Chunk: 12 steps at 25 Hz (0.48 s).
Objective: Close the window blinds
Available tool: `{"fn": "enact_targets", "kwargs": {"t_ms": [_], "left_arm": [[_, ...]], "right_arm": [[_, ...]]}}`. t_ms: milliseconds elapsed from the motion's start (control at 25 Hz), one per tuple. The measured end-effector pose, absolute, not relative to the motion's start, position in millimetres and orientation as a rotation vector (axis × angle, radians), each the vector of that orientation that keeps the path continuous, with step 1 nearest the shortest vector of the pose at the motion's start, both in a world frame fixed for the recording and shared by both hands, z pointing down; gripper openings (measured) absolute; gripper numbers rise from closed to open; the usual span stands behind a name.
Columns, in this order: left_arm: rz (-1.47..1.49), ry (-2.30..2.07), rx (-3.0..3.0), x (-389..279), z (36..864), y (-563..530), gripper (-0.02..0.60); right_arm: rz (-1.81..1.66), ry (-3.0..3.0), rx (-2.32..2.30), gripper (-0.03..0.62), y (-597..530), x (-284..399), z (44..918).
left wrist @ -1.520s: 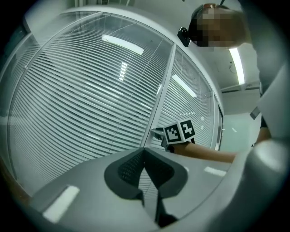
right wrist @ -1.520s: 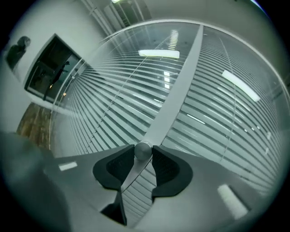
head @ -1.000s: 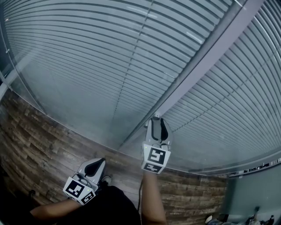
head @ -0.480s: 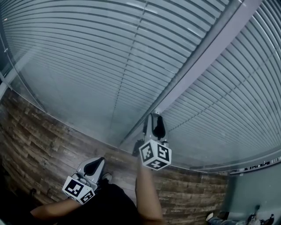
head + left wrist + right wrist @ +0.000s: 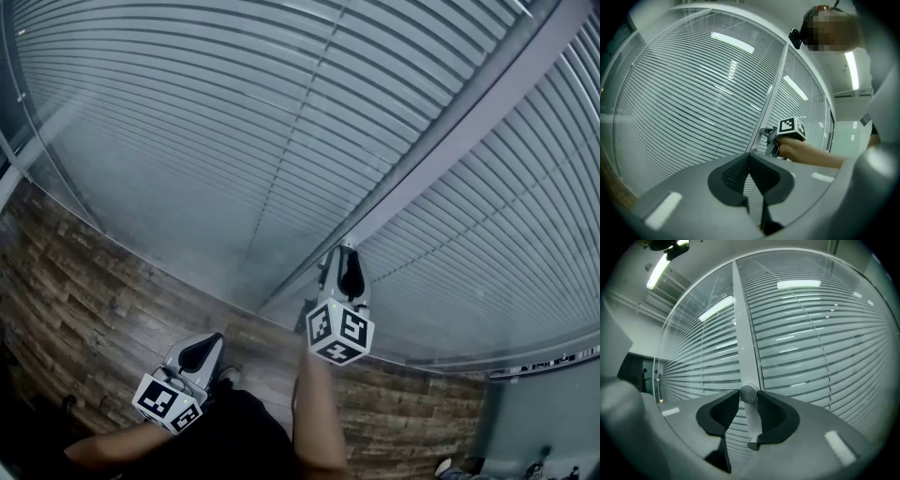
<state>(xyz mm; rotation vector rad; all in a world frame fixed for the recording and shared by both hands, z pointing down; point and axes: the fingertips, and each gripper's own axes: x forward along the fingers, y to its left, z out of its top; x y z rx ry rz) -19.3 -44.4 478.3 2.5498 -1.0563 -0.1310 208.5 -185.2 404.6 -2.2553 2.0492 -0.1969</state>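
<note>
**Right hand-held gripper re-gripping the blind knob**

The right hand-held gripper (image 5: 748,398) is closing its jaws, and the small round silver metal knob (image 5: 748,393) sits between them, with the pads seemingly just meeting its sides. Compared with a second ago, the gripper has rolled, so its marker cube shows two faces in the head view. This is probably a fresh bite for another turn of the knob. The knob stands on the grey metal upright post (image 5: 441,155), which separates two glass panes. The pale grey horizontal slatted blinds (image 5: 234,122) behind the glass look no different yet, so the closing seems unfinished. The left hand-held gripper (image 5: 217,341) hangs low and well apart, jaws together on nothing. Below runs a brown wood-plank floor (image 5: 84,300), and ceiling strip lights reflect in the glass.
</note>
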Motion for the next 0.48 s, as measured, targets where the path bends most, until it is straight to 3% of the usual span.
{"fn": "enact_targets", "kwargs": {"t_ms": [480], "left_arm": [[-0.107, -1.017, 2.590, -26.7, 479.2, -49.8, 0.000]], "right_arm": [[0.130, 2.450, -2.489, 0.129, -190.4, 198.6, 404.8]]}}
